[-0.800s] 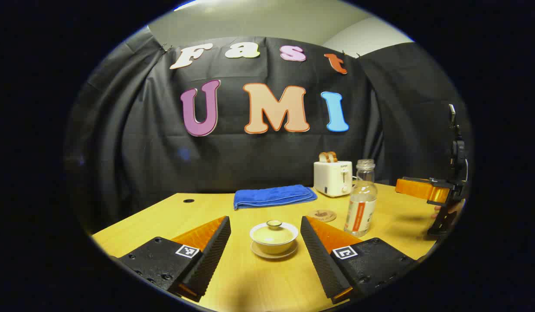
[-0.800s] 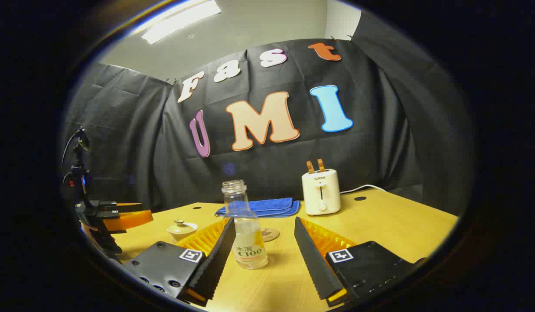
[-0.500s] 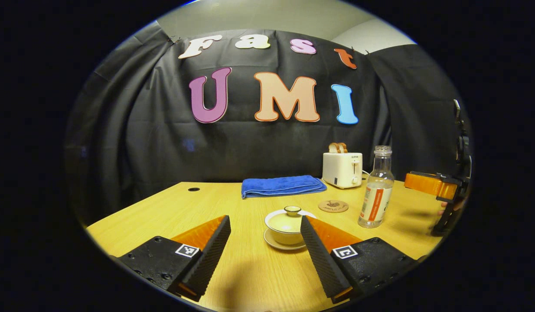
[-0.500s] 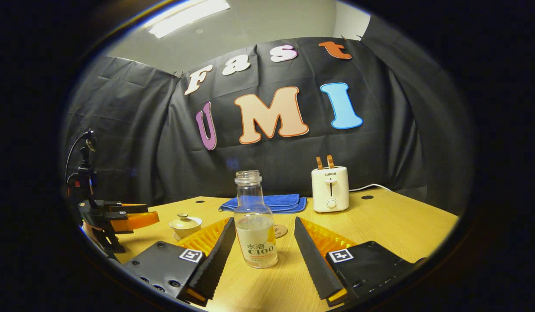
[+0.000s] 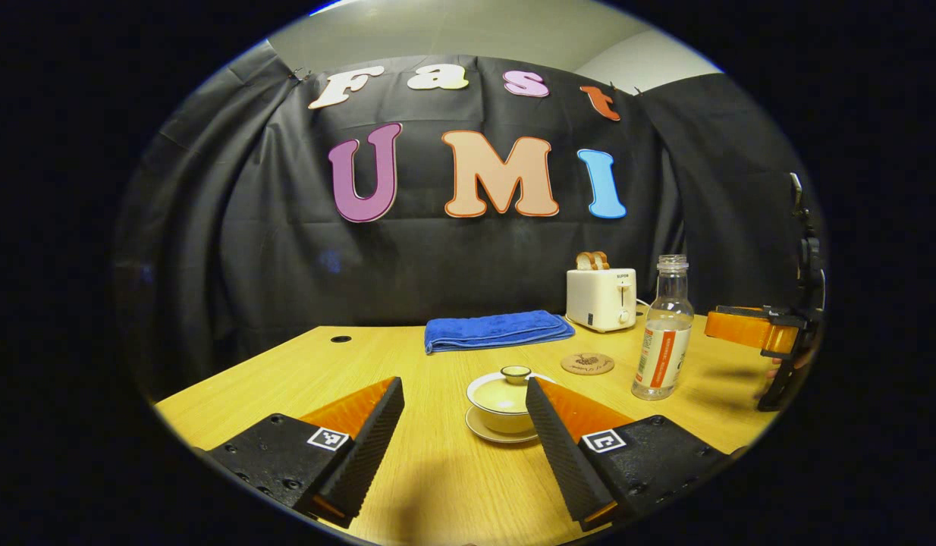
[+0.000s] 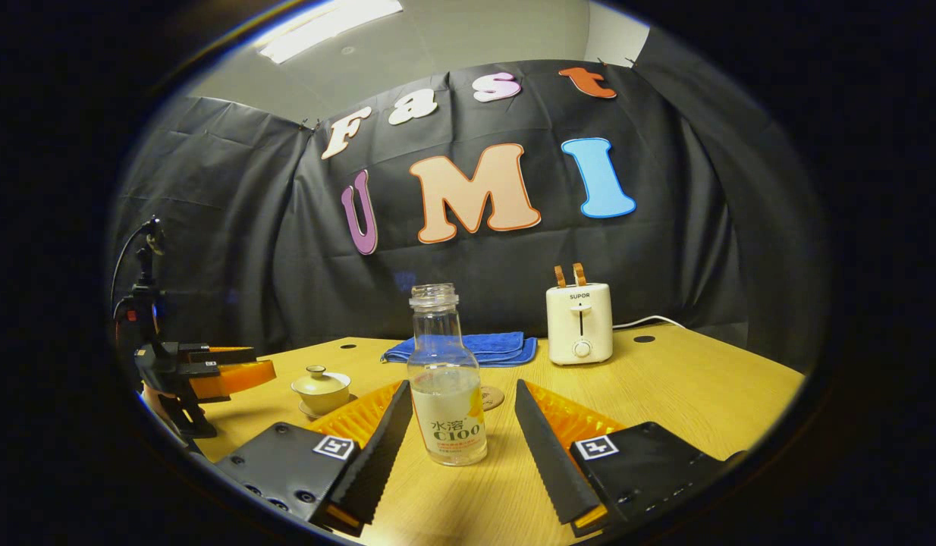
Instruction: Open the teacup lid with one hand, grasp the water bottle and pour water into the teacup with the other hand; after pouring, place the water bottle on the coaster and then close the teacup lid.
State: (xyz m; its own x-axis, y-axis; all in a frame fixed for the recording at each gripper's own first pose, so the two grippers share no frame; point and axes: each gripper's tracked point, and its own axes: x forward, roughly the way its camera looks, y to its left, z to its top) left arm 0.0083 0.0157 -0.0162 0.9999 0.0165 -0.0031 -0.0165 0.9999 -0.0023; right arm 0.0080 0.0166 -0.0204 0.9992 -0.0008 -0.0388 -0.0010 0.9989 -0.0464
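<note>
A cream lidded teacup (image 5: pixel 504 394) sits on its saucer on the wooden table, just ahead of my open left gripper (image 5: pixel 460 413) and close to its right finger. The lid with its small knob rests on the cup. An uncapped clear water bottle (image 6: pixel 445 387), partly filled, stands upright between the fingers of my open right gripper (image 6: pixel 457 425), untouched. In the left gripper view the bottle (image 5: pixel 663 341) is at the right with the right gripper (image 5: pixel 756 334) beside it. A round brown coaster (image 5: pixel 587 363) lies behind the cup. The teacup (image 6: pixel 321 384) and left gripper (image 6: pixel 210 375) appear at the left in the right gripper view.
A folded blue towel (image 5: pixel 497 331) lies at the back of the table. A white toaster (image 5: pixel 601 298) holding toast stands at the back right, its cord trailing away. The table (image 5: pixel 407 364) has small cable holes near its far edge.
The left gripper has swung left, so the teacup now sits toward its right finger. The right gripper has closed in on the bottle, which now stands centred between its fingers.
</note>
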